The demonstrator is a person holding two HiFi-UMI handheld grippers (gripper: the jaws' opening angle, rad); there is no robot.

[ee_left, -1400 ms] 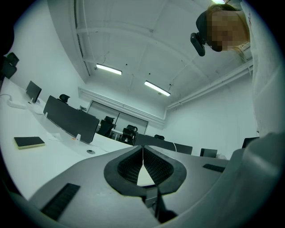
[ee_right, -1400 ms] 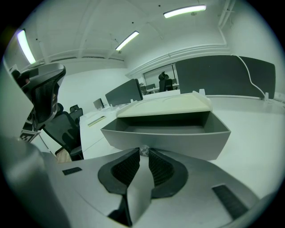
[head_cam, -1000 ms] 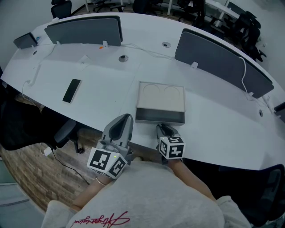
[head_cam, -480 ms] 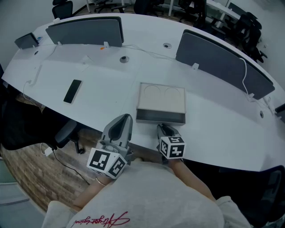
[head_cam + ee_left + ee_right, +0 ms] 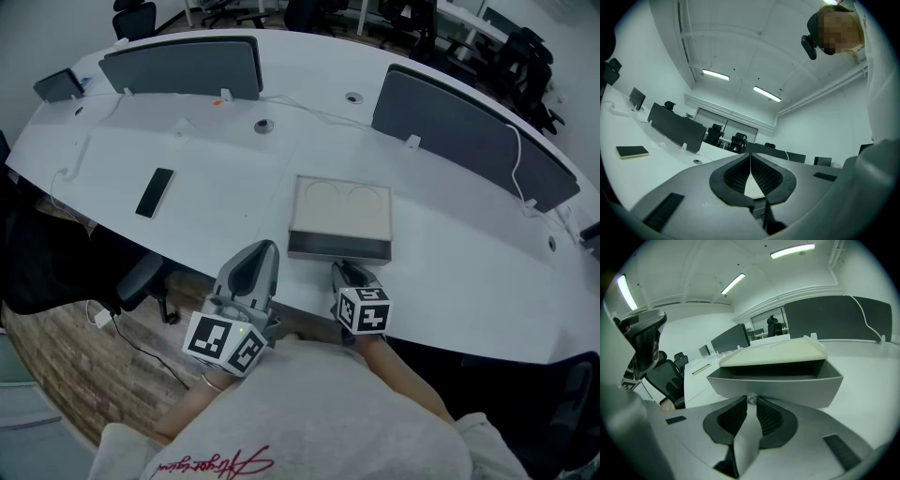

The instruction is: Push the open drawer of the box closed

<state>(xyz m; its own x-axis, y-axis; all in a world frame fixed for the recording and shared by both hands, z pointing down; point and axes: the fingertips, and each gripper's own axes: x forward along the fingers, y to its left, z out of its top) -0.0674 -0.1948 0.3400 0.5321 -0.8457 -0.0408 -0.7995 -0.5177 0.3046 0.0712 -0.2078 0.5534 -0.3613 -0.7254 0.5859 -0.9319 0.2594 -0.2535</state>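
Observation:
A cream flat box (image 5: pixel 339 208) lies on the white table, its grey drawer (image 5: pixel 337 247) pulled out a little toward me. In the right gripper view the drawer front (image 5: pixel 787 385) fills the middle under the box lid (image 5: pixel 773 352). My right gripper (image 5: pixel 339 268) sits at the drawer's front, its jaws nearly together round a small round knob (image 5: pixel 752 398) at their tips. My left gripper (image 5: pixel 266 247) hovers left of the box over the table's near edge, pointing up and away. Its jaws (image 5: pixel 750 157) meet with nothing between them.
A black phone (image 5: pixel 155 191) lies on the table to the left. Dark desk dividers (image 5: pixel 180 64) (image 5: pixel 469 131) stand along the far side, with cables running behind them. A dark office chair (image 5: pixel 141 272) sits below the table's near edge at left.

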